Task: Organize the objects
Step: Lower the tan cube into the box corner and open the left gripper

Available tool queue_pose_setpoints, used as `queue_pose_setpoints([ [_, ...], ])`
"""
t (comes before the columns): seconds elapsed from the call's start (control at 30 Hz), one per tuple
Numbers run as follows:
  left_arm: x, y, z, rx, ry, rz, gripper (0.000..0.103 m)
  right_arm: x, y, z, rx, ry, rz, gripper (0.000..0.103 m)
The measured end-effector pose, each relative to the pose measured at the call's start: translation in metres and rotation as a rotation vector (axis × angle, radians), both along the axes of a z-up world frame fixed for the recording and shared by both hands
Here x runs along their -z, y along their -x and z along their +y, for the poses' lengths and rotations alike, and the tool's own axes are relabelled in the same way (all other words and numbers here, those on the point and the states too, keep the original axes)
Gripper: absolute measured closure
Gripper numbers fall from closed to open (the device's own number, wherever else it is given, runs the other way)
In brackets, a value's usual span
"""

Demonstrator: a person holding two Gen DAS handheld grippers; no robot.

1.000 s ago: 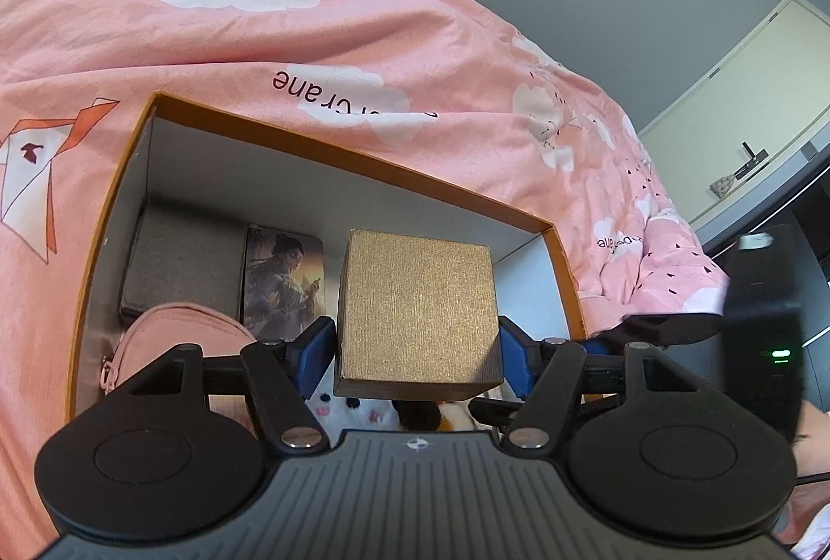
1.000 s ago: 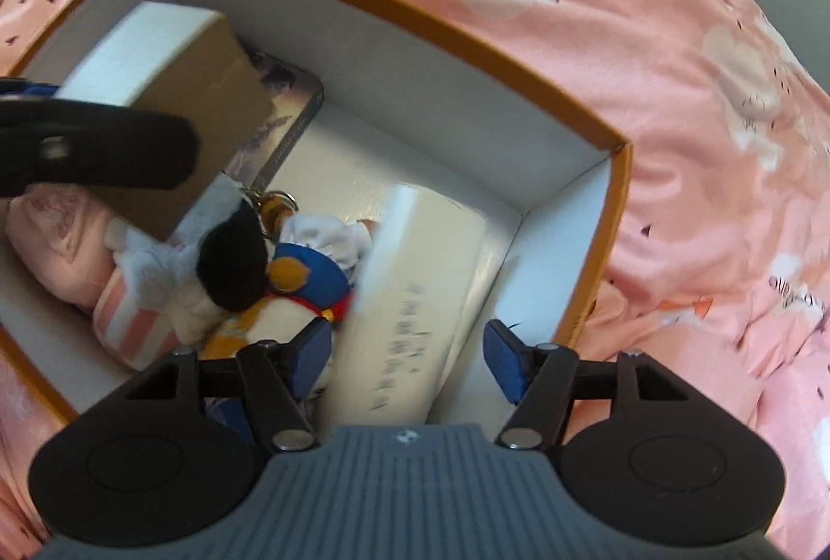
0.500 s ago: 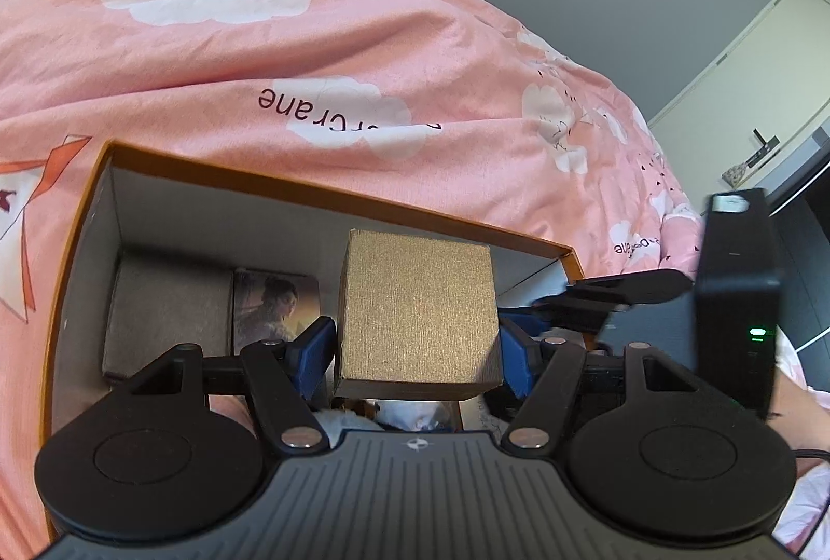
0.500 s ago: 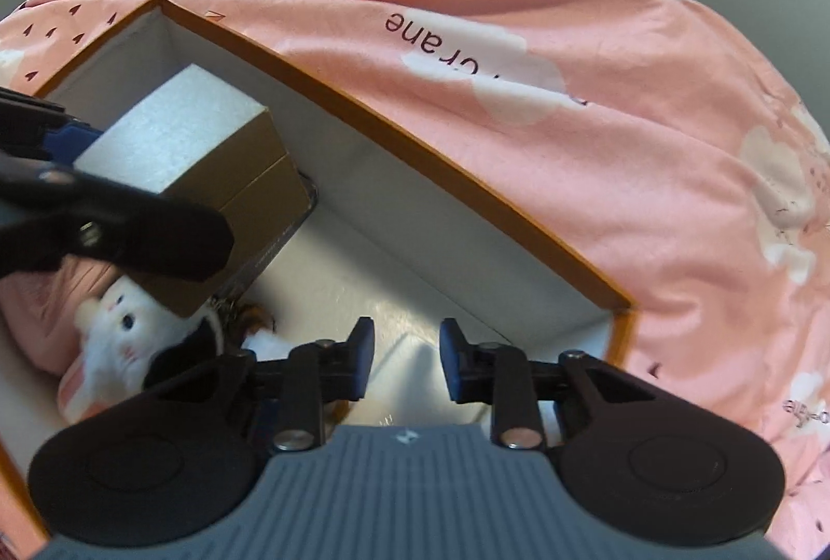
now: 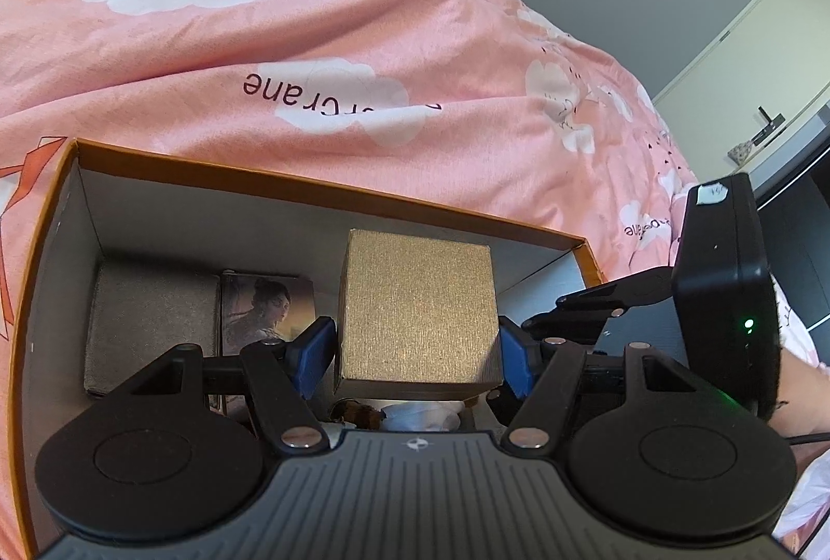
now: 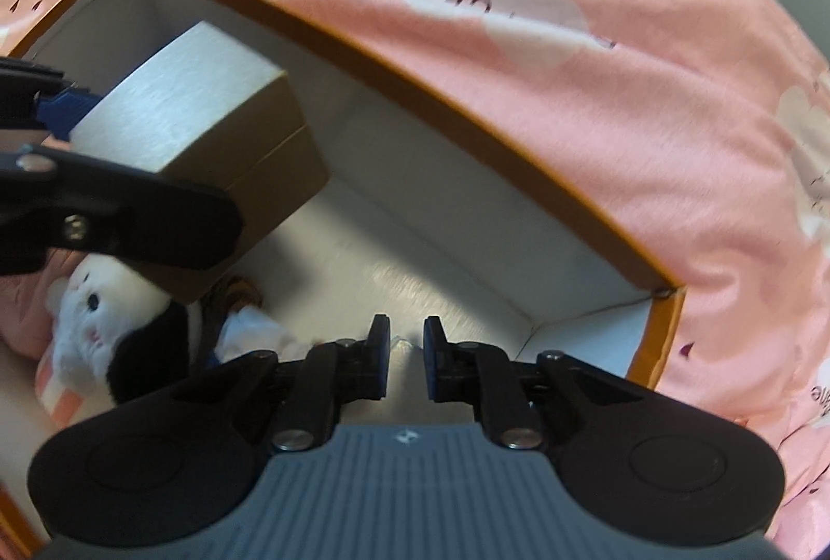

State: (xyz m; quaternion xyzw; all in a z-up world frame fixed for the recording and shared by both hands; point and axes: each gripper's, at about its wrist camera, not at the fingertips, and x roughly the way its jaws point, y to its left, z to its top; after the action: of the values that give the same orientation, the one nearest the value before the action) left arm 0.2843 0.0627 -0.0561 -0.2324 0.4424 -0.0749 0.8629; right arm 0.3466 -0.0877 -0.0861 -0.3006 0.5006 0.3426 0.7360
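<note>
Plush toys [image 6: 98,331] partly hidden under gold box [image 6: 207,145] and left gripper arm; in left view only a sliver shows below the box. Right view motion-blurred. Whether anything sits between right gripper [image 6: 406,352] pads: cannot tell. Orange box [image 5: 311,189] near wall cut off

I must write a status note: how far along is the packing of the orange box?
Done: a grey case, a picture card and soft toys lie in the orange box. In hand: the left gripper holds a brown box above them. Left: setting it down. The right gripper is shut, empty.
</note>
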Motion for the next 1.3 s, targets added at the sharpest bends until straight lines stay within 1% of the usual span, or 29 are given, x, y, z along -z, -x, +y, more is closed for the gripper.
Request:
queue_pose_setpoints([
  [0.1, 0.001, -0.002, -0.003, 0.011, 0.000, 0.011, 0.028, -0.003, -0.001, 0.000, 0.008, 0.007, 0.013, 0.089],
  [0.2, 0.004, -0.004, -0.005, 0.017, 0.012, 0.027, 0.028, -0.007, 0.004, -0.005, -0.011, -0.017, -0.012, 0.089],
  [0.3, 0.006, -0.007, -0.010, 0.017, 0.005, 0.040, 0.028, -0.019, 0.017, -0.015, -0.034, -0.064, -0.044, 0.084],
  [0.37, 0.007, -0.010, -0.015, 0.020, 0.000, 0.047, 0.028, -0.026, 0.024, -0.021, -0.053, -0.093, -0.052, 0.078],
  [0.4, 0.008, -0.011, -0.017, 0.022, -0.001, 0.052, 0.028, -0.029, 0.027, -0.024, -0.058, -0.104, -0.053, 0.073],
  [0.47, 0.010, -0.013, -0.021, 0.021, 0.003, 0.063, 0.028, -0.032, 0.029, -0.028, -0.055, -0.129, -0.045, 0.072],
  [0.53, 0.012, -0.016, -0.025, 0.021, 0.004, 0.072, 0.028, -0.033, 0.030, -0.032, -0.044, -0.162, -0.022, 0.067],
  [0.63, 0.017, -0.024, -0.031, 0.027, -0.015, 0.099, 0.029, -0.030, 0.032, -0.031, -0.040, -0.163, -0.040, 0.067],
  [0.67, 0.020, -0.027, -0.033, 0.031, -0.023, 0.110, 0.033, -0.029, 0.034, -0.031, -0.043, -0.166, -0.048, 0.067],
  [0.7, 0.022, -0.030, -0.034, 0.040, -0.023, 0.121, 0.035, -0.029, 0.036, -0.031, -0.049, -0.169, -0.048, 0.068],
  [0.8, 0.032, -0.038, -0.035, 0.037, -0.005, 0.162, 0.036, -0.023, 0.036, -0.030, -0.050, -0.179, -0.050, 0.069],
  [0.93, 0.034, -0.040, -0.033, 0.035, 0.002, 0.166, 0.035, -0.018, 0.034, -0.029, -0.038, -0.191, -0.056, 0.072],
  [1.03, 0.033, -0.040, -0.029, 0.022, 0.008, 0.161, 0.035, -0.014, 0.031, -0.027, -0.033, -0.201, -0.050, 0.073],
  [1.07, 0.032, -0.040, -0.027, 0.014, 0.008, 0.156, 0.036, -0.013, 0.030, -0.026, -0.030, -0.200, -0.053, 0.074],
  [1.13, 0.030, -0.042, -0.023, -0.007, 0.009, 0.152, 0.036, -0.011, 0.026, -0.024, -0.015, -0.208, -0.057, 0.081],
  [1.3, 0.029, -0.053, -0.027, -0.019, 0.018, 0.142, 0.036, -0.011, 0.016, -0.023, 0.034, -0.212, -0.068, 0.084],
])
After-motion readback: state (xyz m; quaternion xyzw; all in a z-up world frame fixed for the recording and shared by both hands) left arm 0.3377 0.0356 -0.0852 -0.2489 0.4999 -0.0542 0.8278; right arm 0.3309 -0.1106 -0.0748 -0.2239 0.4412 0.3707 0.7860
